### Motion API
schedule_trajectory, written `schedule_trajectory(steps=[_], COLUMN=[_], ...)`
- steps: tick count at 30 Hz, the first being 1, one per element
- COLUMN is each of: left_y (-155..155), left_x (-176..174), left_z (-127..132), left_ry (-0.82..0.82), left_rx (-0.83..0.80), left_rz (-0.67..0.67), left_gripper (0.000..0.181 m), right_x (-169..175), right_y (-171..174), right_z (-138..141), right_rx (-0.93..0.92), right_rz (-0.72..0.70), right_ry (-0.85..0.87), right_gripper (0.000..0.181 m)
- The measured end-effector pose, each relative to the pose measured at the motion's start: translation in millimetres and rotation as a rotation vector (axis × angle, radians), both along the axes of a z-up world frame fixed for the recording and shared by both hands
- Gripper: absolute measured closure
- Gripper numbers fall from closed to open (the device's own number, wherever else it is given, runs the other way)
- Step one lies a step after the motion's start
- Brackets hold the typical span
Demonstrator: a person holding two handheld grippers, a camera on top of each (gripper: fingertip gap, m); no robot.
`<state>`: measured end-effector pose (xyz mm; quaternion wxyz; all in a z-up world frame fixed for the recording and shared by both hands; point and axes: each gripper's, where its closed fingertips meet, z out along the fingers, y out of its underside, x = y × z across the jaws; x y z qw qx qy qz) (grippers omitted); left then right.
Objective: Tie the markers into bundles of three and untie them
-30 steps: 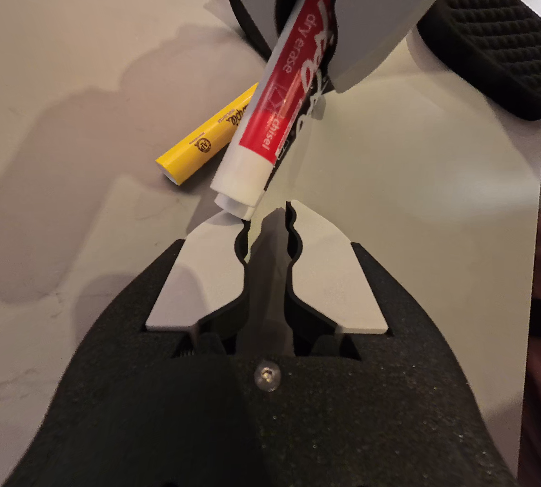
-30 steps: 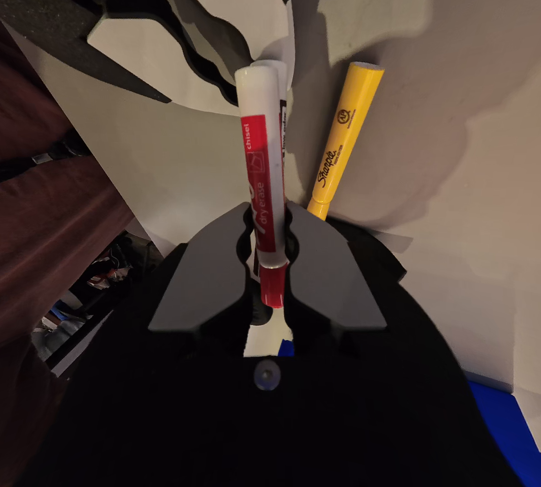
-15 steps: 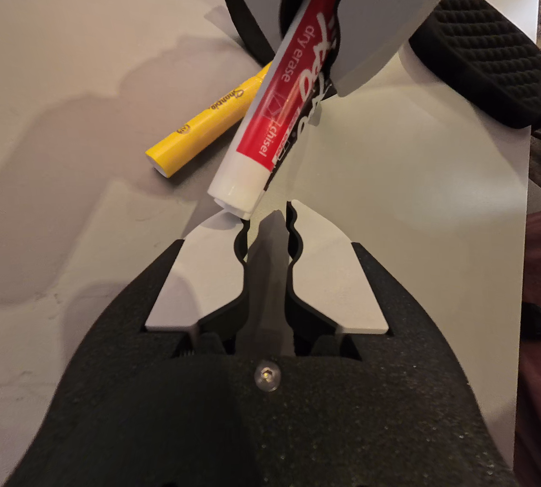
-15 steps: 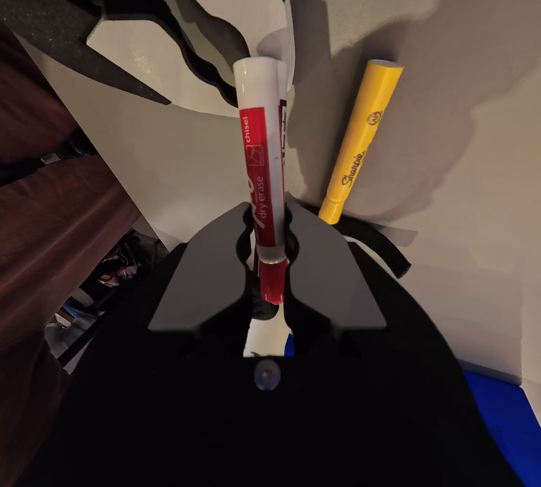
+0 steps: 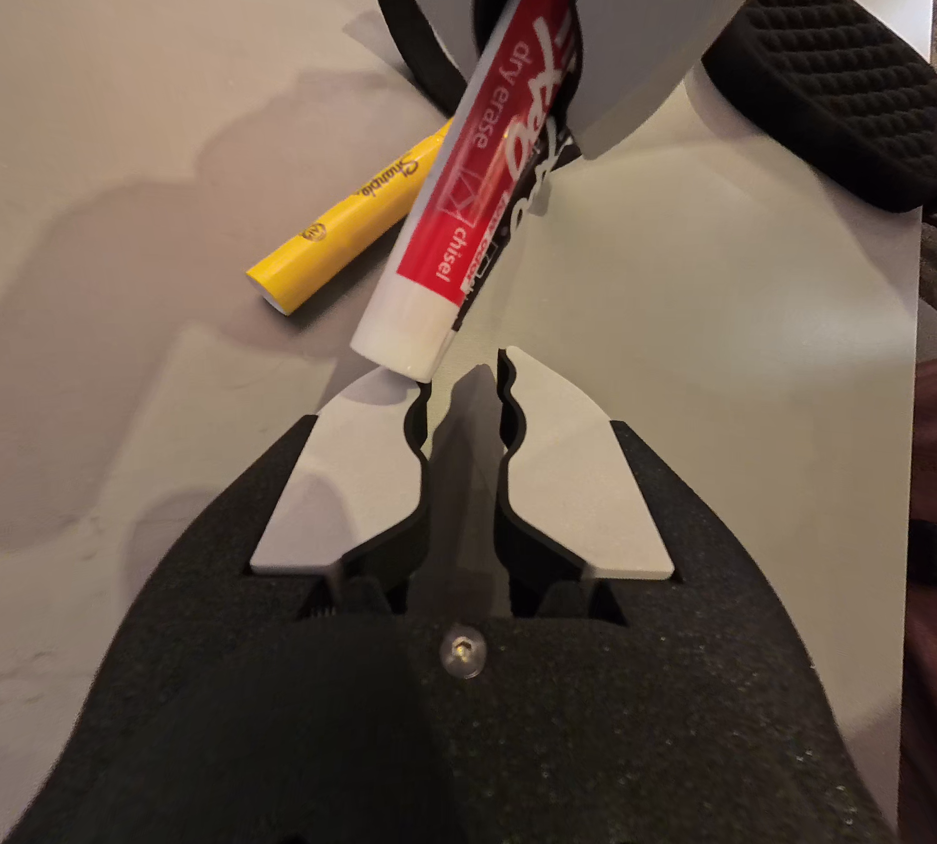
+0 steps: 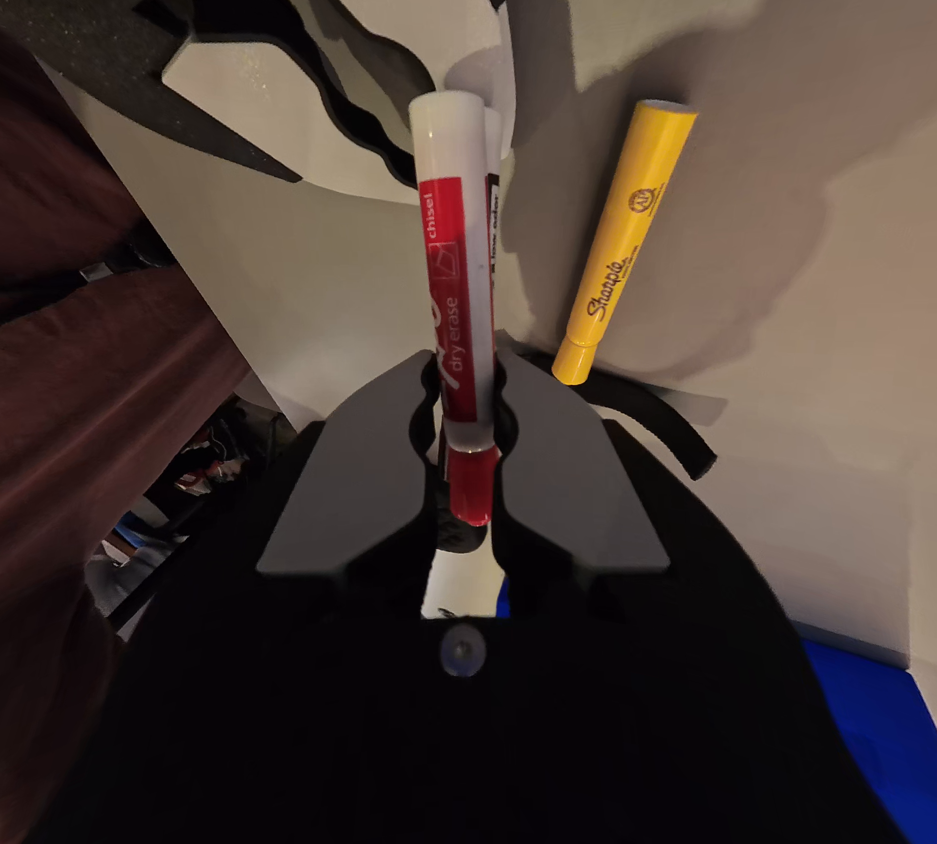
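Note:
My right gripper (image 6: 464,363) is shut on a red-labelled white marker (image 6: 456,287) with a red cap and on a second marker with a black label (image 6: 493,211) right behind it. It holds both tilted above the white table (image 6: 811,363). In the left wrist view the red marker (image 5: 471,191) and the black-labelled one (image 5: 537,191) hang down from above, their ends just over my left gripper (image 5: 461,363), which is open and empty. A yellow marker (image 5: 345,236) lies on the table beside them; it also shows in the right wrist view (image 6: 623,236).
A black strap (image 6: 659,424) lies on the table by the yellow marker's cap end and shows behind the held markers (image 5: 405,18). A black textured pad (image 5: 821,84) sits at the far right table edge. Dark red cloth (image 6: 76,414) and a blue surface (image 6: 887,743) lie beyond the edges. Left tips to right tips: about 7 centimetres.
The held markers have shifted slightly away from the yellow marker, so more of its barrel shows. Both grippers keep the same state.

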<state>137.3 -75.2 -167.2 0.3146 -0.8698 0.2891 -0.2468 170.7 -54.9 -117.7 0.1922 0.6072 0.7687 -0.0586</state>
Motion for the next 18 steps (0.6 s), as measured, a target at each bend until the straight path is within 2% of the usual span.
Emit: schedule_trajectory(steps=[8,14,18], left_y=[1,5,8], left_x=[0,-9,-13], left_z=[3,5,13], left_ry=[0.026,0.17,0.281], left_rx=[0.053,0.179,0.281], left_rz=[-0.013,-0.04,-0.098], left_gripper=[0.155,0.141,0.13], right_x=[3,7,11], right_y=[-3,-15,-23], right_z=[4,18,16], right_rx=[-0.076,-0.292,-0.455], right_rz=[-0.033,-0.177,-0.309], right_ry=[0.038,0.059,0.033], right_gripper=[0.161,0.162,0.162])
